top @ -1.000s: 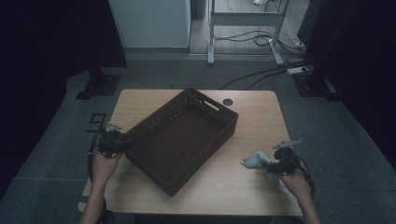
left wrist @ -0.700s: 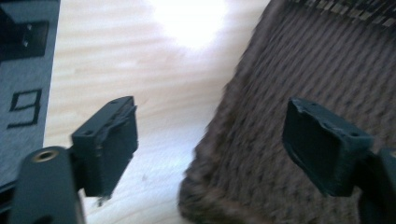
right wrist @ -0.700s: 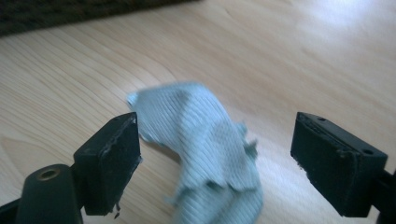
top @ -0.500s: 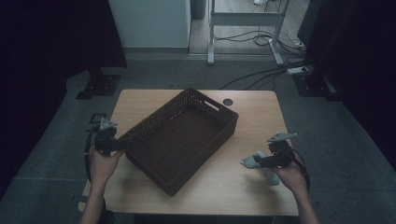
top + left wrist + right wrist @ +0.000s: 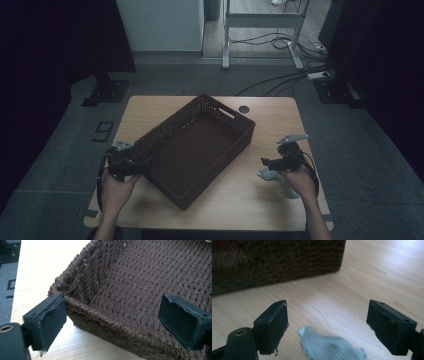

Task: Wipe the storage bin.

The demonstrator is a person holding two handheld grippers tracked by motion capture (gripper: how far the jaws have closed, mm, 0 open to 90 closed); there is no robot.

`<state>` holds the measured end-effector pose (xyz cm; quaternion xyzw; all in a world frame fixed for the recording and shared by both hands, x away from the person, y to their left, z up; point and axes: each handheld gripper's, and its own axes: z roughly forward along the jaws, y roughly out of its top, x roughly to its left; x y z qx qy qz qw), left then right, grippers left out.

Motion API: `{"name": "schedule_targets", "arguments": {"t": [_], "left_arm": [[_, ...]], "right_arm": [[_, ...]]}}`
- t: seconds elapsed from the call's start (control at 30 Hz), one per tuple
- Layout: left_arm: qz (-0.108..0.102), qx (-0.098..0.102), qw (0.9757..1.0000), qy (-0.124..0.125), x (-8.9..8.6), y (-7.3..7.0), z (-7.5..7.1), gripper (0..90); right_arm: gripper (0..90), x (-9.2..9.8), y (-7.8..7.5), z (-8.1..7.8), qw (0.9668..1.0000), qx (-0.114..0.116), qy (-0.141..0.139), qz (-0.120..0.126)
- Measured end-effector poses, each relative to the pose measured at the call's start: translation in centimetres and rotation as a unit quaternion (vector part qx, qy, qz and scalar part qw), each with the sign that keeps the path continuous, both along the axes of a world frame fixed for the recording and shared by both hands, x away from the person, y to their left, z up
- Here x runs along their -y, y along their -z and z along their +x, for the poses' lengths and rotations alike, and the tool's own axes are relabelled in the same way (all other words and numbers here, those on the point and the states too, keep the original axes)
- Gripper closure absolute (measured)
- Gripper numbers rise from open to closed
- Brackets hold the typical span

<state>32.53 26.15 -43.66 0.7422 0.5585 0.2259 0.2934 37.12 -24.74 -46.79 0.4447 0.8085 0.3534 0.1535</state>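
Basket (image 5: 195, 145) of dark brown weave sits slantwise mid-table (image 5: 270, 205); the left gripper (image 5: 112, 317) has just been opening, jaws wide astride the near rim (pads not pressing). The right gripper (image 5: 327, 325) stands open over a pale blue cloth (image 5: 332, 347) lying on the wood

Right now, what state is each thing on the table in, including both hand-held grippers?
Wicker basket: upright, empty, set at an angle on the table.
Pale blue cloth: crumpled, lying flat on the table beside the basket.
Left hand-held gripper: jaws just opened, astride the basket's rim, not pressing on it.
Right hand-held gripper: open over the cloth, not gripping it.
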Motion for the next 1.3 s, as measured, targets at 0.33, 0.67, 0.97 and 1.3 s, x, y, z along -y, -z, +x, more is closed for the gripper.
{"name": "schedule_targets", "arguments": {"t": [0.33, 0.67, 0.97, 1.3], "left_arm": [[0.048, -0.002, 0.9988, -0.001, 0.0, 0.2, 0.0, 16.2], [0.038, -0.009, 0.9992, -0.004, -1.3, 0.4, 1.2, 20.4], [0.024, -0.018, 0.9995, 0.003, -2.2, 0.7, 2.4, 29.4], [0.026, -0.017, 0.9995, 0.01, -3.2, 0.7, 3.6, 37.8]], "right_arm": [[17.2, 0.0, 1.0, -0.4, 0.9998, 0.003, -0.011, -0.016], [17.3, -1.0, 1.2, -0.4, 0.9992, 0.001, -0.032, -0.022], [17.4, -1.7, 0.7, -0.3, 0.9983, 0.003, -0.058, 0.004], [18.0, -2.5, 0.8, 0.4, 0.9971, 0.004, -0.075, 0.006]]}}
